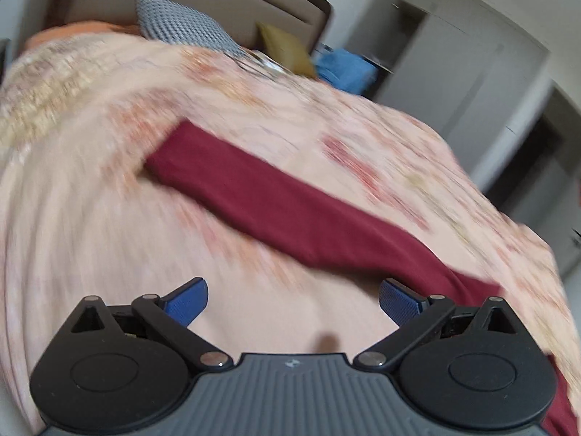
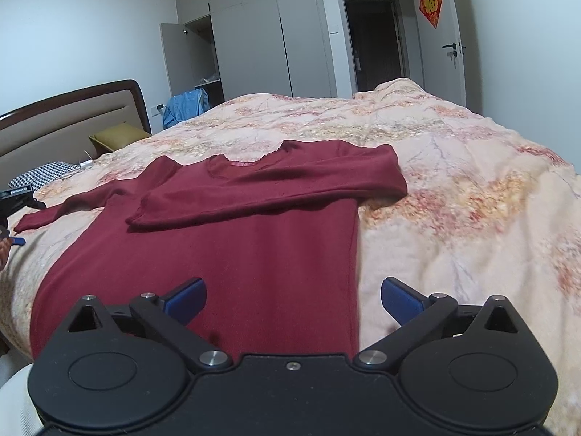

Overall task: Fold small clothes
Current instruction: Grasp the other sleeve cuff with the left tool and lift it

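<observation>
A dark red long-sleeved top lies flat on the floral bedspread. Its right sleeve is folded across the chest; its left sleeve stretches out to the left. My right gripper is open and empty, just above the top's lower right hem. My left gripper is open and empty over the bedspread, with the left sleeve lying ahead of it. The left wrist view is motion-blurred. The left gripper also shows at the right wrist view's left edge.
A headboard, a checked pillow and a yellow-green cushion are at the head of the bed. A blue garment hangs by the wardrobe. A doorway is beyond the bed.
</observation>
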`<state>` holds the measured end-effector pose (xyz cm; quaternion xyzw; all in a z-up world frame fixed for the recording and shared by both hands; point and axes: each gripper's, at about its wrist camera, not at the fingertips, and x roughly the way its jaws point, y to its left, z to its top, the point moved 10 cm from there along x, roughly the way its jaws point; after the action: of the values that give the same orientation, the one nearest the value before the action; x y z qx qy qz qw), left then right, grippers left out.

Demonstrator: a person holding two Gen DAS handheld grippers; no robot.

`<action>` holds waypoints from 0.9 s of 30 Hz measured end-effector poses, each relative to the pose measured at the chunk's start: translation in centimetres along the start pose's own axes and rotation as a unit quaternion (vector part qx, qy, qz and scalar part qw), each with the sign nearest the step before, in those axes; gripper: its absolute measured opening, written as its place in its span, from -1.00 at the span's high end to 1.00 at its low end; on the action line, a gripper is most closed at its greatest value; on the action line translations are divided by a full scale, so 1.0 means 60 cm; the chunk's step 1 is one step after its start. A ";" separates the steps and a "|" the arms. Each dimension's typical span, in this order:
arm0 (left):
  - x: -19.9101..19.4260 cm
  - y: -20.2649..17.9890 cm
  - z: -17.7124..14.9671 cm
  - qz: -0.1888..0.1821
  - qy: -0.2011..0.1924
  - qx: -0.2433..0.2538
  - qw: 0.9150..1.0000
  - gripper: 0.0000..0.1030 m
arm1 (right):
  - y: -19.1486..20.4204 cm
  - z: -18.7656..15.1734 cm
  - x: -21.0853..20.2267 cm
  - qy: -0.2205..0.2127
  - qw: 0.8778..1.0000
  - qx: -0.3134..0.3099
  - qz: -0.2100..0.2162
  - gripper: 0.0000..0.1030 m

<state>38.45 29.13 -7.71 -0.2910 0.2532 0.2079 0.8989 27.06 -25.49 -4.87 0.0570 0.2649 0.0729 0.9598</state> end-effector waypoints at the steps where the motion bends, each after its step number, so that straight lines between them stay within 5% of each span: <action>1: 0.011 0.009 0.013 0.014 -0.009 -0.001 1.000 -1.00 | 0.000 0.000 0.006 0.001 1.000 -0.003 -0.002 -0.99; 6: 0.051 0.043 0.063 0.060 -0.045 -0.017 0.997 -0.99 | 0.003 -0.005 0.033 0.012 1.000 -0.009 -0.006 -0.99; 8: 0.059 0.049 0.080 0.077 -0.062 -0.018 0.995 -0.83 | 0.005 -0.006 0.039 0.014 1.000 -0.011 -0.007 -0.99; 10: 0.060 0.052 0.091 0.105 -0.075 -0.010 0.992 -0.14 | 0.004 -0.007 0.044 0.015 1.000 -0.012 -0.007 -0.99; 13: 0.062 0.059 0.108 0.126 -0.091 -0.010 0.988 0.62 | 0.003 -0.009 0.047 0.016 1.000 -0.007 -0.005 -0.99; 15: 0.062 0.058 0.127 0.128 -0.108 0.002 0.986 0.85 | 0.001 -0.011 0.046 0.016 1.000 -0.005 -0.006 -0.99; 22: 0.017 -0.017 0.228 0.113 -0.203 0.128 0.964 0.91 | -0.012 -0.010 0.036 0.011 1.000 0.004 -0.009 -0.99; 27: -0.045 -0.121 0.260 0.049 -0.253 0.204 0.944 0.91 | -0.019 -0.010 0.033 0.004 1.000 0.020 -0.006 -0.99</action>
<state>45.34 32.90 7.82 -0.0264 0.0682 0.2624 0.9622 28.54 -26.23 -6.56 0.0742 0.2706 0.0623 0.9578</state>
